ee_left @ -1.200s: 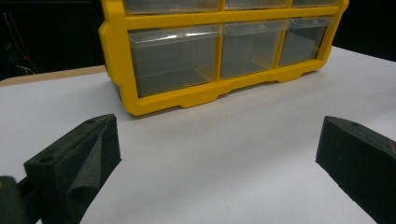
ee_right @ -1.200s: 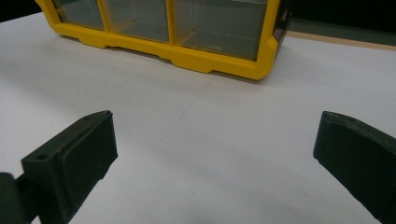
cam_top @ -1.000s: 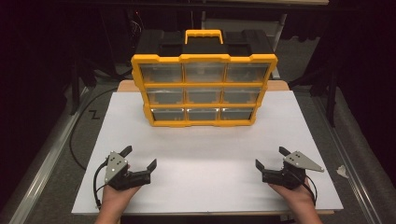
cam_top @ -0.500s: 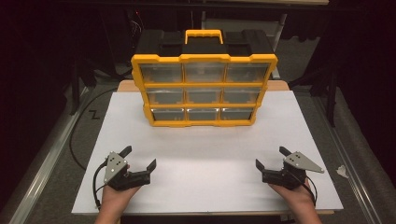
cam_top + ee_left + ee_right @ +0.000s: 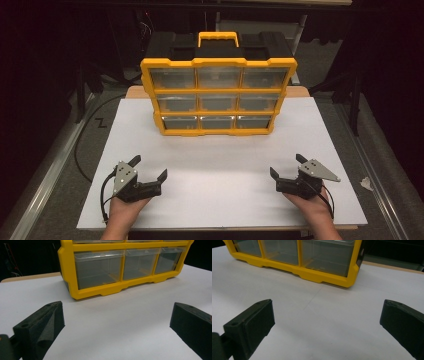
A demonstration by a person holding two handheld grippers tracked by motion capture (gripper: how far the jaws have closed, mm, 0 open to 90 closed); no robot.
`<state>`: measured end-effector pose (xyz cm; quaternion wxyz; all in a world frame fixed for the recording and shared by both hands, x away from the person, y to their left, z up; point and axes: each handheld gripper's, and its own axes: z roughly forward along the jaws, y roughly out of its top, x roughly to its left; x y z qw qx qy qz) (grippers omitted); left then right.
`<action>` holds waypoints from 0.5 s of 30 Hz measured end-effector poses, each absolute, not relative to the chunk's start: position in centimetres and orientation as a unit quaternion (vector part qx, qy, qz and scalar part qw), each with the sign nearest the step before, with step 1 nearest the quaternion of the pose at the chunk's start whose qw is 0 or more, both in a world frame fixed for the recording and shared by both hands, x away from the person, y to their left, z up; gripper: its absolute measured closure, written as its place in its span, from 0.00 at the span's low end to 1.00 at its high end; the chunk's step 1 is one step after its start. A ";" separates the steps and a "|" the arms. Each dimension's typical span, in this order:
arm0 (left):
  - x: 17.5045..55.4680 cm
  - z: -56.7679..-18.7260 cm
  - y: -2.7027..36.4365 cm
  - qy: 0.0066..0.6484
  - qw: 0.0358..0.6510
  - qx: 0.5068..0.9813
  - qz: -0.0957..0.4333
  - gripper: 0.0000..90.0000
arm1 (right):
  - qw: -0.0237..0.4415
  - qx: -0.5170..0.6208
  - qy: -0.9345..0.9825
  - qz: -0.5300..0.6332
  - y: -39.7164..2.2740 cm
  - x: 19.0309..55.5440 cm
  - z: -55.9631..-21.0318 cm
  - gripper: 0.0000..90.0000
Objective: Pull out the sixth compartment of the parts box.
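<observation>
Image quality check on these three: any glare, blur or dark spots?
High view: white tabletop evenly lit, surroundings near black; soft focus overall, faint reflections on the clear drawers of the yellow organizer. Left gripper view: organizer fairly sharp, near black jaws blurred at the bottom. Right gripper view: same, jaws soft, a thin shadow under the organizer.

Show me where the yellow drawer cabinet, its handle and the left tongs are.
yellow drawer cabinet [image 5: 218, 93]: high view, front frame.
handle [image 5: 218, 36]: high view, top bar.
left tongs [image 5: 148, 168]: high view, between the tips.

Each black hand-held gripper [image 5: 148, 168] carries a grey three-cornered plate, foam-padded jaws and a black cable.
</observation>
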<state>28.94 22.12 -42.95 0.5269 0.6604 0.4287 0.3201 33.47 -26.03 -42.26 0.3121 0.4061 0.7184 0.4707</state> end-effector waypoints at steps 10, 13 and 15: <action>28.9 -42.9 21.8 0.420 0.525 0.669 0.316 0.00 | 0.313 0.411 0.708 0.481 -25.5 35.2 -42.4 0.01; 28.8 -42.9 21.8 0.421 0.521 0.672 0.316 0.00 | 0.315 0.413 0.707 0.480 -25.5 35.7 -42.3 0.01; 28.8 -42.9 21.8 0.420 0.520 0.672 0.318 0.00 | 0.318 0.413 0.706 0.480 -25.5 36.0 -42.3 0.01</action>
